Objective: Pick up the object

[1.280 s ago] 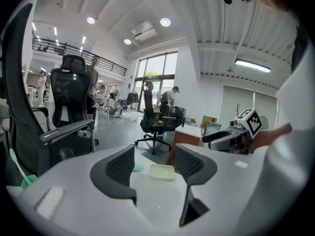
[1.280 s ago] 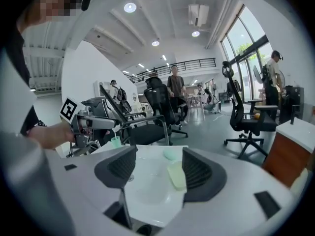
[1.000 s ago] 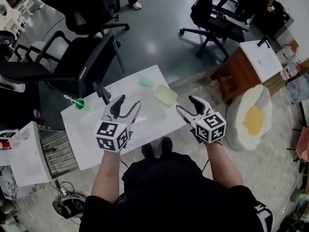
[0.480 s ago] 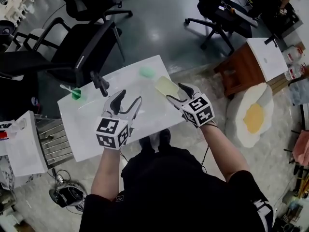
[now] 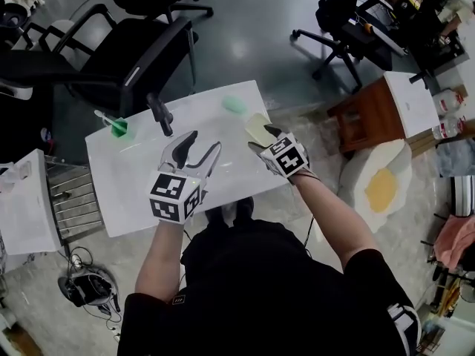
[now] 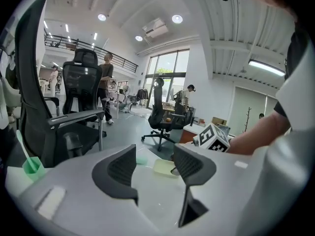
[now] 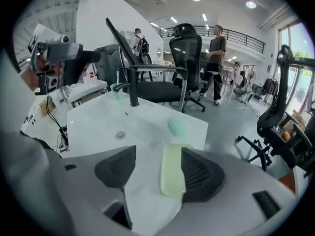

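Note:
A pale yellow-green rectangular dish (image 5: 254, 124) lies near the far right edge of the white table (image 5: 133, 176). My right gripper (image 5: 261, 139) is open, and its jaws straddle the dish. In the right gripper view the dish (image 7: 173, 175) lies flat between the jaws of that gripper (image 7: 156, 164), close against the right one. My left gripper (image 5: 200, 148) hovers open over the table's middle, holding nothing. From the left gripper view, that open gripper (image 6: 155, 160) faces the dish (image 6: 162, 168) and the right gripper's marker cube (image 6: 213, 137).
A green oval soap (image 5: 234, 104) lies beyond the dish. A black post (image 5: 162, 117) stands on the table, and a green brush holder (image 5: 117, 128) sits at its far left. Office chairs (image 5: 111, 65) crowd the far side. A wooden side table (image 5: 378, 113) stands at right.
My right gripper has moved forward and left until its jaws are around the dish. The left gripper has stayed about where it was.

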Tool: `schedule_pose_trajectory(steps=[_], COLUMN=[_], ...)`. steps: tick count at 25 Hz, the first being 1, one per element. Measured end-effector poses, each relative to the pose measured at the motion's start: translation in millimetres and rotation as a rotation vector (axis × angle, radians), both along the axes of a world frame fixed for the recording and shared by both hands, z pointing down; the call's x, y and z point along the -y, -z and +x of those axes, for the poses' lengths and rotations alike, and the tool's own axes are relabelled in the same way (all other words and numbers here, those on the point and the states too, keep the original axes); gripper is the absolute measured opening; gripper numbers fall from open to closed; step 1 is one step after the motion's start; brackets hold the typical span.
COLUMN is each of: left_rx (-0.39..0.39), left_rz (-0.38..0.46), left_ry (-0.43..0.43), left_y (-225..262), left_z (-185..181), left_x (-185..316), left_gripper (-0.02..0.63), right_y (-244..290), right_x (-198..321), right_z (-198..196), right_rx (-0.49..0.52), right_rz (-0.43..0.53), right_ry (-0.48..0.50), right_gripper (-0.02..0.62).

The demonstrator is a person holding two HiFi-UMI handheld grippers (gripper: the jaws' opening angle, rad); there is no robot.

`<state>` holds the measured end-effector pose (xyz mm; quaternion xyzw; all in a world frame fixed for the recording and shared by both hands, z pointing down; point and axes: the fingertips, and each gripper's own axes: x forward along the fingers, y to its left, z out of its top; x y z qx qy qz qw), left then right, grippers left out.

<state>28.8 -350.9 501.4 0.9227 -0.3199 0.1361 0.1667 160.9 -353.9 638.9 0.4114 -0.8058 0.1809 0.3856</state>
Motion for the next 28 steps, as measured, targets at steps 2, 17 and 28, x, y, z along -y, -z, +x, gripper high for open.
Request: schedule_pose_trajectory(steps=[2, 17, 28], left_rx=[0.001, 0.007, 0.006], left_rz=[-0.005, -0.056, -0.083], left_ry=[0.01, 0.105, 0.135], left_y=[-2.5, -21.3, -32.0], left_z=[-6.7, -52.0, -62.2], left_x=[1.3, 8.3, 11.5], left_gripper=[0.246, 0.232, 0.222], right_y=[-11.5, -84.6, -96.1], right_x=[3.1, 24.0, 27.8], right_z=[-5.5, -2.7, -4.1], right_rx=[-0.022, -0.246, -0.38], right_rz=[-0.023, -0.132, -0.048], right_ry=[0.015, 0.062, 0.088], right_gripper=[0.268, 0.267, 0.205])
